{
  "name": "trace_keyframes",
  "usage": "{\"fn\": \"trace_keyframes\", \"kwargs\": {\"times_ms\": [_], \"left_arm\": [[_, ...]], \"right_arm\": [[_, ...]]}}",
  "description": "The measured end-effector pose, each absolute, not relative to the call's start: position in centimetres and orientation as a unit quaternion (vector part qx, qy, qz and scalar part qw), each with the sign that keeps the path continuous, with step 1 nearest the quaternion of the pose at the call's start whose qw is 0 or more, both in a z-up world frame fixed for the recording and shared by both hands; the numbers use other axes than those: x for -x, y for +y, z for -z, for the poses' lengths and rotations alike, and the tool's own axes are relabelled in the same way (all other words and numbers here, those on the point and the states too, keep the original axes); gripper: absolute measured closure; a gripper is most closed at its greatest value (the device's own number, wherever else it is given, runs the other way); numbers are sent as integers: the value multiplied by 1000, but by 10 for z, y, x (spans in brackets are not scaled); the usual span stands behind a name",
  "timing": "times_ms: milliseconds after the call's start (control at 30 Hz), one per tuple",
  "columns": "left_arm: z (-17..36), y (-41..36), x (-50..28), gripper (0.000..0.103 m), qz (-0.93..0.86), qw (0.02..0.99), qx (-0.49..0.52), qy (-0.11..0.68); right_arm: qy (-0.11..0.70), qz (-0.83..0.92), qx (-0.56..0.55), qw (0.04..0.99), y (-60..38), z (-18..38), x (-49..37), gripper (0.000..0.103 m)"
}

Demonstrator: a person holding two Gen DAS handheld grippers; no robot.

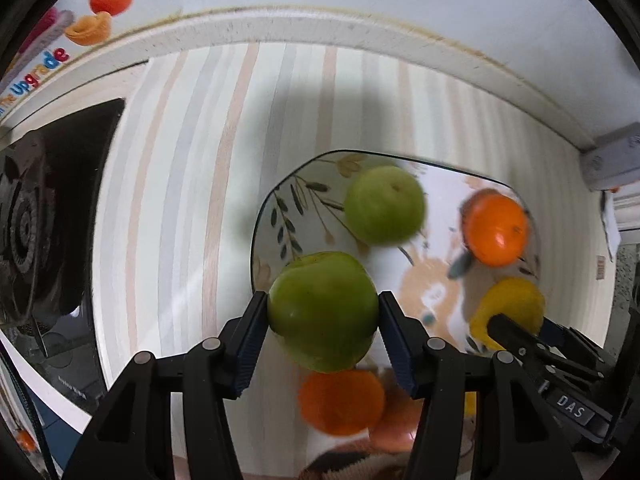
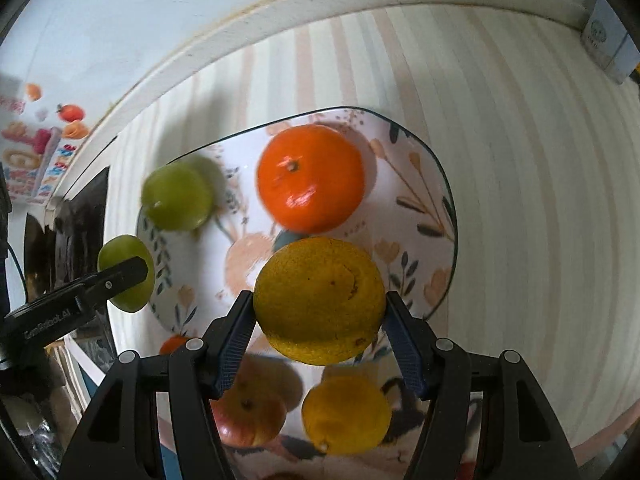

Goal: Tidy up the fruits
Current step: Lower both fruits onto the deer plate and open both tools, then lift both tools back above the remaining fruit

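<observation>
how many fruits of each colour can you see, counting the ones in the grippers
Green: 2, one held in the left gripper, green fruit, and one on the floral plate, green fruit
Orange: 2, and
Yellow: 2, one held in the right gripper, yellow fruit, and
Red-yellow: 1
Total: 7

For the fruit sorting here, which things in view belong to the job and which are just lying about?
Job:
left gripper holding a green apple
right gripper holding a lemon
floral plate with a second green apple and an orange

Lying about:
stove burner
printed fruit package
</observation>
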State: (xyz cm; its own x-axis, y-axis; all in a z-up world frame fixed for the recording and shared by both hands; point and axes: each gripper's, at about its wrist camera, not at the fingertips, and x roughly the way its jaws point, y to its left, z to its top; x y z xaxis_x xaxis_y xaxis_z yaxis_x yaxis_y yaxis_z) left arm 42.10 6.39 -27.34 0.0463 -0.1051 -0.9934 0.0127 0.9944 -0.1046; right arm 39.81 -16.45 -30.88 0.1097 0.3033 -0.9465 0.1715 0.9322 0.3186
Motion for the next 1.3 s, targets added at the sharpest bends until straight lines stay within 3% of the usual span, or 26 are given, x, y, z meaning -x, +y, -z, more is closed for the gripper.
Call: {"fn": "trace_keyframes", "kwargs": {"times_ms": [467, 567, 633, 767, 833, 967, 1300], "left_arm": [[306, 64, -436, 50, 37, 698, 31, 715], [306, 64, -436, 50, 34, 694, 41, 718], [304, 65, -436, 46, 32, 697, 43, 715], [295, 70, -429, 22, 33, 709, 30, 703], [287, 71, -424, 21, 30, 716, 26, 697], [270, 73, -410, 7, 18, 730, 16, 683], [227, 63, -354, 7, 11, 758, 13, 651]], "right_arm": [[683, -52, -201, 700, -176, 318, -408, 35], [680, -48, -201, 703, -178, 314, -406, 28], [677, -48, -202, 706, -181, 308, -406, 23], [675, -39, -176, 715, -178, 296, -403, 14], [674, -31, -153, 722, -176, 289, -399, 10], [673, -16, -100, 733, -169, 275, -387, 9], [650, -8, -39, 759, -164, 245, -340, 9]]}}
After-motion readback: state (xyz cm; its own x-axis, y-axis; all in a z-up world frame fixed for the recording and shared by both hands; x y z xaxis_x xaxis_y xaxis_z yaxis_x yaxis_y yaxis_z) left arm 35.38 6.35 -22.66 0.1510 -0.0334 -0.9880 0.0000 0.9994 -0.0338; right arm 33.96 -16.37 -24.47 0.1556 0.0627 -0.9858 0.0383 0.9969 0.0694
